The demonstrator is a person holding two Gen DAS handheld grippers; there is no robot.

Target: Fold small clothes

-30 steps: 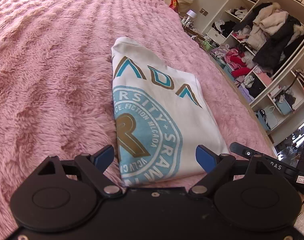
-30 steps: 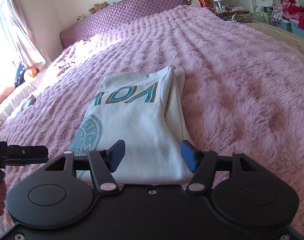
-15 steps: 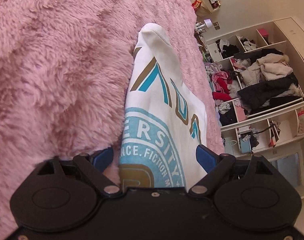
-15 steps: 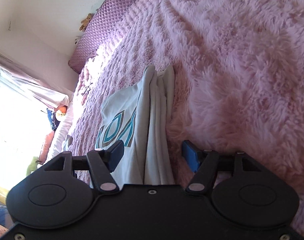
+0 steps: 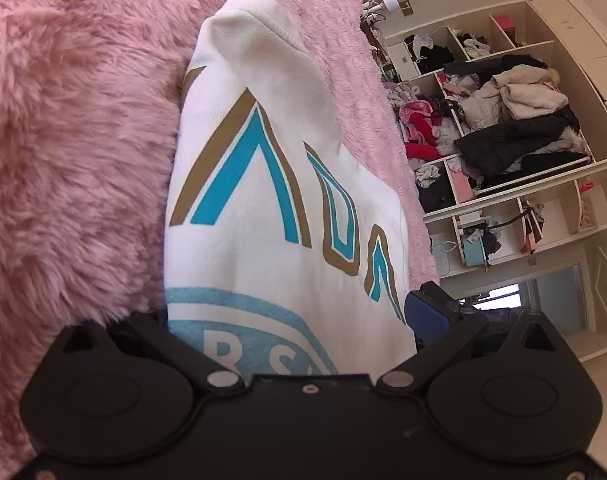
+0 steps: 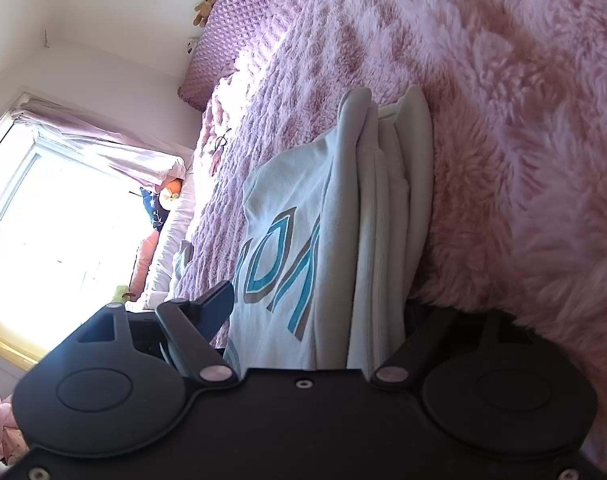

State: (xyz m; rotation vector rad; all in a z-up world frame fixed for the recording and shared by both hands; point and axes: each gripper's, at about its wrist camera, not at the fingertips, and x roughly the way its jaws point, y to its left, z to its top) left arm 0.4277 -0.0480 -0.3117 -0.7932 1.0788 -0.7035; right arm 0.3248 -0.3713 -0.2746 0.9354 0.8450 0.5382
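Here both claws sit rolled sideways, low against the pink fluffy bedspread (image 5: 75,168). The left claw (image 5: 287,320) and right claw (image 6: 319,312) have just been opening and gape wide around the folded white sweatshirt (image 5: 271,184) without pinching it. It lies on the bed; its badge shows "R S".

The right tongs (image 6: 315,312) had just been opening, and they stood wide around the edge of the folded white shirt (image 6: 303,240), which lay on the pink fluffy blanket (image 6: 523,120).
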